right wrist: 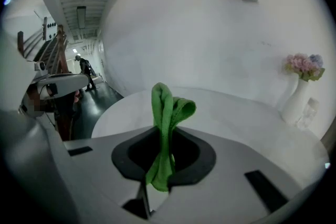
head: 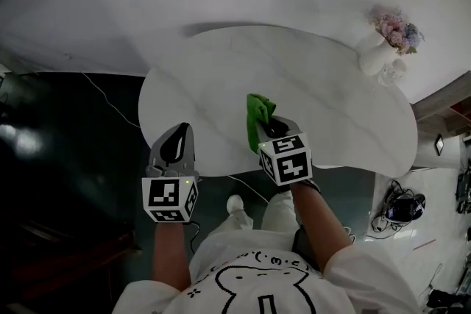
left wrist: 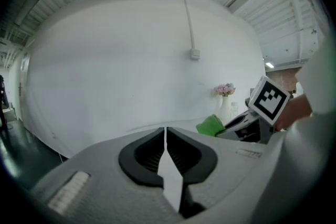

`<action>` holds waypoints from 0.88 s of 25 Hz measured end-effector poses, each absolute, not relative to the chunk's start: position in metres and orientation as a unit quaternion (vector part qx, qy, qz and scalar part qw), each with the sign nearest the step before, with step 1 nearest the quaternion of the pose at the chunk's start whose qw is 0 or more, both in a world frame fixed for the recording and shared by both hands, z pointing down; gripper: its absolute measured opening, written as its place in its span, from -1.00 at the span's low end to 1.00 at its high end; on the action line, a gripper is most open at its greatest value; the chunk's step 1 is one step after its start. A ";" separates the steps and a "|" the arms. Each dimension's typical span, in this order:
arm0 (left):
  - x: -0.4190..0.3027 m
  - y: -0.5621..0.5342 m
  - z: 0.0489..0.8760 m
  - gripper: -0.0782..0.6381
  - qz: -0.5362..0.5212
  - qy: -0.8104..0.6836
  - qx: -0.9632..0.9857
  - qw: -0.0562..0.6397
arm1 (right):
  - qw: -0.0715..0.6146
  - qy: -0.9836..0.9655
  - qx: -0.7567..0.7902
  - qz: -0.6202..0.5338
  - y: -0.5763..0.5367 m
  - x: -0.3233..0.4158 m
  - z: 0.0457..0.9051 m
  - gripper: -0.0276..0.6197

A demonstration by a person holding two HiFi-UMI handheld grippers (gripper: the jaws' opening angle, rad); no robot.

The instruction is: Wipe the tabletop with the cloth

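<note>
A green cloth (head: pixel 257 116) is pinched in my right gripper (head: pixel 269 130), which hangs over the near edge of the white oval tabletop (head: pixel 221 77). In the right gripper view the cloth (right wrist: pixel 165 128) stands up folded between the shut jaws, above the tabletop (right wrist: pixel 236 118). My left gripper (head: pixel 175 145) is at the table's near left edge, jaws shut together on nothing. From the left gripper view (left wrist: pixel 166 136) the cloth (left wrist: pixel 211 125) and the right gripper's marker cube (left wrist: pixel 269 101) show to the right.
A white vase of pink flowers (head: pixel 384 44) stands at the table's far right, with a small clear glass (head: pixel 396 70) beside it. The same vase (right wrist: pixel 299 93) appears in the right gripper view. Cables lie on the dark floor (head: pixel 73 143) to the left.
</note>
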State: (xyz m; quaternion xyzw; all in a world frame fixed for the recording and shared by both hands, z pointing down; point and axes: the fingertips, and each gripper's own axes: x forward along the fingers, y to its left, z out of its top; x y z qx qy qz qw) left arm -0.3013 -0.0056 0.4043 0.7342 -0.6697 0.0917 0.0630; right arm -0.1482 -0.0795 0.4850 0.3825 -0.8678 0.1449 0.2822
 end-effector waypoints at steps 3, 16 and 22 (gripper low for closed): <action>-0.310 0.004 0.406 -0.71 0.088 -0.678 0.727 0.065 | 0.289 -0.876 0.347 0.170 -0.062 -0.174 0.500 -0.77; -0.331 0.028 0.409 -0.71 0.079 -0.695 0.711 0.071 | 0.346 -0.865 0.259 0.255 -0.022 -0.238 0.561 -0.77; -0.329 0.028 0.412 -0.71 0.078 -0.692 0.713 0.075 | 0.400 -0.853 0.248 0.225 -0.016 -0.247 0.586 -0.77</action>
